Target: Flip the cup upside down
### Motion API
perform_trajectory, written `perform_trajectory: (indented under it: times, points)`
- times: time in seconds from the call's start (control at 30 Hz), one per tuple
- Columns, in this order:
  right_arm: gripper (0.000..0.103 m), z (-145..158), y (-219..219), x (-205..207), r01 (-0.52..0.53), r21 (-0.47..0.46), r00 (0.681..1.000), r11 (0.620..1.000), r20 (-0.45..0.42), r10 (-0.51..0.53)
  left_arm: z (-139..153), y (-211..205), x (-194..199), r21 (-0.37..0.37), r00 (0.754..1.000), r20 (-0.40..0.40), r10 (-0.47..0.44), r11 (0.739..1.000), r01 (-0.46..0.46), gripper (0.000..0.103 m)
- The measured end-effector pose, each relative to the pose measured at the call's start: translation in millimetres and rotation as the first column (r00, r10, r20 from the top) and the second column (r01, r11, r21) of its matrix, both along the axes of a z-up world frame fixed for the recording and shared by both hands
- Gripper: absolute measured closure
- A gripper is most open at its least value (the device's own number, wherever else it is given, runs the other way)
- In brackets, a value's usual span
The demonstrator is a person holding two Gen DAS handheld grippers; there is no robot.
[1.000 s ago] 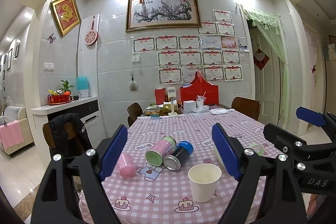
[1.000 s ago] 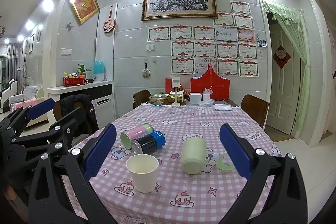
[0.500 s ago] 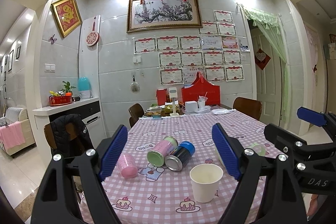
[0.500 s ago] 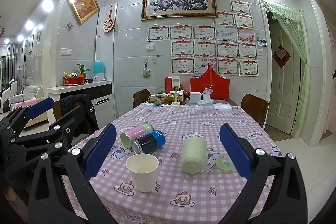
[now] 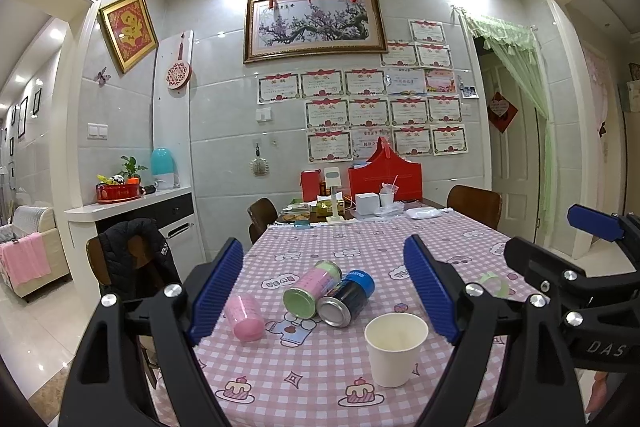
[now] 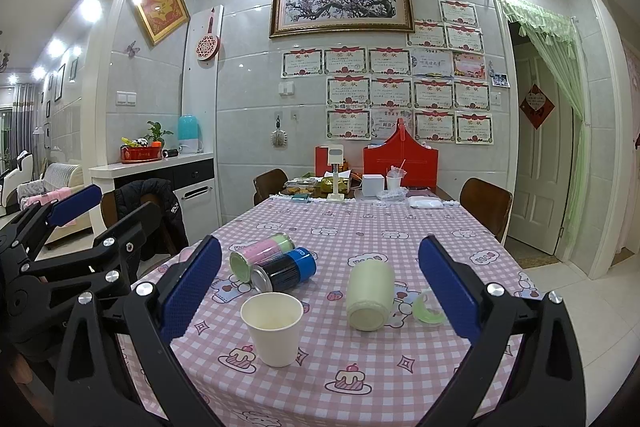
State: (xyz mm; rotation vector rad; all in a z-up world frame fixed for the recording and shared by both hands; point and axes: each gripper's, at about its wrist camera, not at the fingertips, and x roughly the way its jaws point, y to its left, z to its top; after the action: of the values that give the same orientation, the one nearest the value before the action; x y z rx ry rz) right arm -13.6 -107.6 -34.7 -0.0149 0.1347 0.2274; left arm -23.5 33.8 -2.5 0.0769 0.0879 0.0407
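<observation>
A white paper cup (image 5: pixel 394 349) stands upright, mouth up, near the front edge of the pink checked table (image 5: pixel 320 379); it also shows in the right wrist view (image 6: pixel 274 329). My left gripper (image 5: pixel 324 291) is open and empty, held short of the cup, which sits low between its fingers toward the right one. My right gripper (image 6: pixel 320 283) is open and empty, with the cup low and left of centre between its fingers. Each gripper shows at the edge of the other's view.
A pink-green can (image 6: pixel 260 253) and a dark blue can (image 6: pixel 286 271) lie on their sides behind the cup. A pale green cup (image 6: pixel 370 295) and a green ring (image 6: pixel 428 309) lie to the right. A pink cup (image 5: pixel 244 317) lies to the left. Chairs surround the table.
The left wrist view has shifted slightly, with the cup sitting a little further right and down. The right gripper has not moved.
</observation>
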Motion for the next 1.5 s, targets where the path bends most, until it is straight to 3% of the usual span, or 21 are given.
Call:
perform_trajectory:
  times: [1.5]
  points:
    - [0.008, -6.1, 0.7, 2.7, 0.004, -0.002, 1.000, 1.000, -0.013, -0.004, -0.4, 4.6, 0.6, 0.006, 1.000, -0.008, 0.004, 1.000, -0.004, 0.022]
